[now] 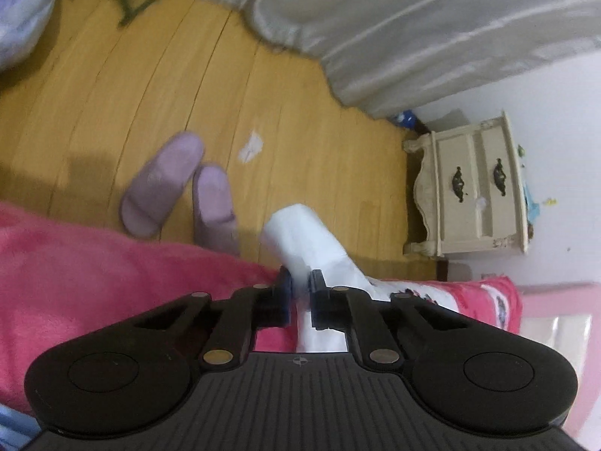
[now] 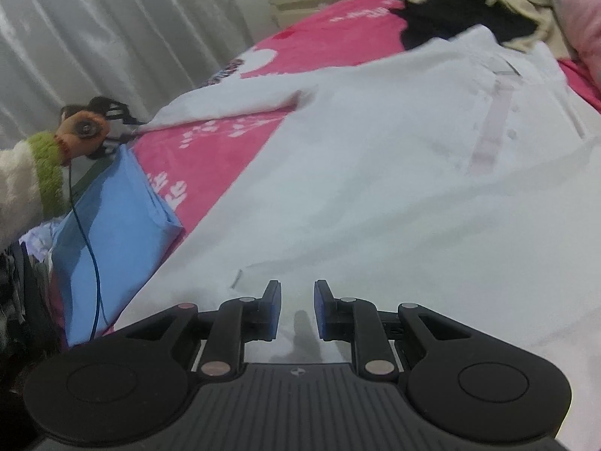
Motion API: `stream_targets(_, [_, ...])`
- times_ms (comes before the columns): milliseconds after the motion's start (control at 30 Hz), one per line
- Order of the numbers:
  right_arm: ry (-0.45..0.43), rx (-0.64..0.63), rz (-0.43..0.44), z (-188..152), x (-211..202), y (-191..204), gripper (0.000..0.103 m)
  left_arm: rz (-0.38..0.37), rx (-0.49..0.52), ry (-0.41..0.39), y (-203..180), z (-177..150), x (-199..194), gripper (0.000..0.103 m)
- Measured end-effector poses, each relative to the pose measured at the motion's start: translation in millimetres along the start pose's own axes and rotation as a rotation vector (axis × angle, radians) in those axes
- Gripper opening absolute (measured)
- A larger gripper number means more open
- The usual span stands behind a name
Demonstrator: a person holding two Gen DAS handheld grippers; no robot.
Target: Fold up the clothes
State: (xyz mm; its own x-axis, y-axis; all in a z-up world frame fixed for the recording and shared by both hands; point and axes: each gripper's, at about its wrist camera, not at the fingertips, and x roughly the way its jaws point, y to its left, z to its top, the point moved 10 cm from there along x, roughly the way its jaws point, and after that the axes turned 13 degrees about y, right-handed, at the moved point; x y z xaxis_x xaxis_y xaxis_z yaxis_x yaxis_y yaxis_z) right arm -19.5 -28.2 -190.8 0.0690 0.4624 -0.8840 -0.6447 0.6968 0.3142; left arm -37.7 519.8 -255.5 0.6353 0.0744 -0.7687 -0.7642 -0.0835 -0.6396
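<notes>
Now we have the white shirt (image 2: 375, 173) spread flat over the pink blanket (image 2: 330, 37) on the bed, its sleeve (image 1: 300, 233) pulled out past the blanket's edge above the wooden floor (image 1: 150, 94). Our left gripper (image 1: 298, 293) pinches that sleeve tight. Our right gripper (image 2: 297, 310) hovers over the shirt's near hem, jaws slightly parted, clamping nothing.

Slippers (image 1: 176, 184) blurred; curtain (image 1: 413, 18) cut off by top edge.
</notes>
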Motion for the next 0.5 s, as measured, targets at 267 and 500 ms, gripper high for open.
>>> stream_targets(267, [0.079, -0.042, -0.058, 3, 55, -13, 0.018, -0.106, 0.342, -0.108, -74, -39, -52, 0.002])
stream_targets(500, [0.043, 0.010, -0.014, 2, 47, -17, 0.019, -0.450, 0.711, 0.027, -177, -160, -117, 0.002])
